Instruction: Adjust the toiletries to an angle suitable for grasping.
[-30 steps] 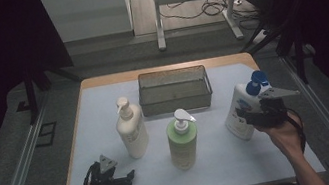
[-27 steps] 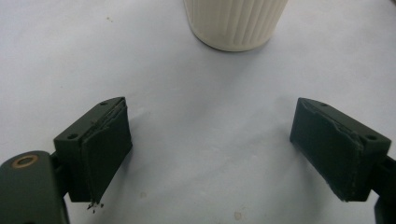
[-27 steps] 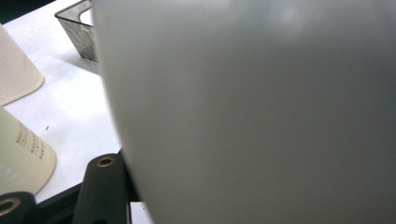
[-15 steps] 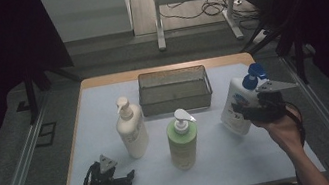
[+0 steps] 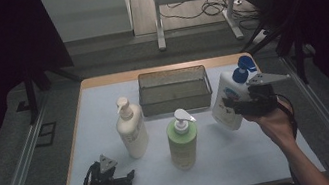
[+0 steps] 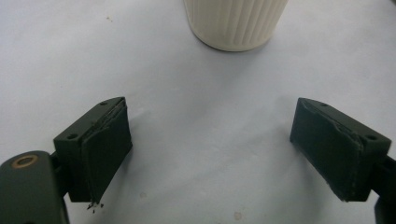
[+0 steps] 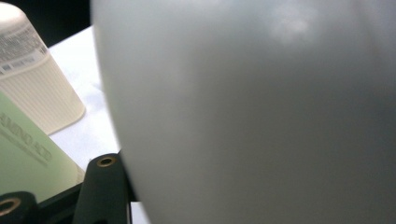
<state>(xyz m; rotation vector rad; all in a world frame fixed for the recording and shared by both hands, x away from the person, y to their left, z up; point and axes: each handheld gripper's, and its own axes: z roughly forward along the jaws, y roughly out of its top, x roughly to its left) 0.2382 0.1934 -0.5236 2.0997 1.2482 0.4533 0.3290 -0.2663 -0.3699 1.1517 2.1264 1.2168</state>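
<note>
A white bottle with a blue pump (image 5: 224,93) hangs tilted just above the mat at the right, with my right gripper (image 5: 234,105) shut on its body. In the right gripper view that bottle (image 7: 261,112) is pressed close against the camera, with one black jaw at its lower left. My left gripper (image 5: 127,178) rests low at the front left, open and holding nothing. In the left gripper view its jaws stand wide apart over bare mat (image 6: 210,149), and the ribbed base of the cream bottle (image 6: 233,21) stands ahead.
A dark mesh basket (image 5: 176,101) sits at the back middle of the white mat. A cream pump bottle (image 5: 132,131) and a green pump bottle (image 5: 183,140) stand upright in front of it. The table's wooden edge (image 5: 164,70) borders the mat.
My right gripper has carried the white bottle left and slightly up, closer to the basket's right end. The left gripper has stayed put.
</note>
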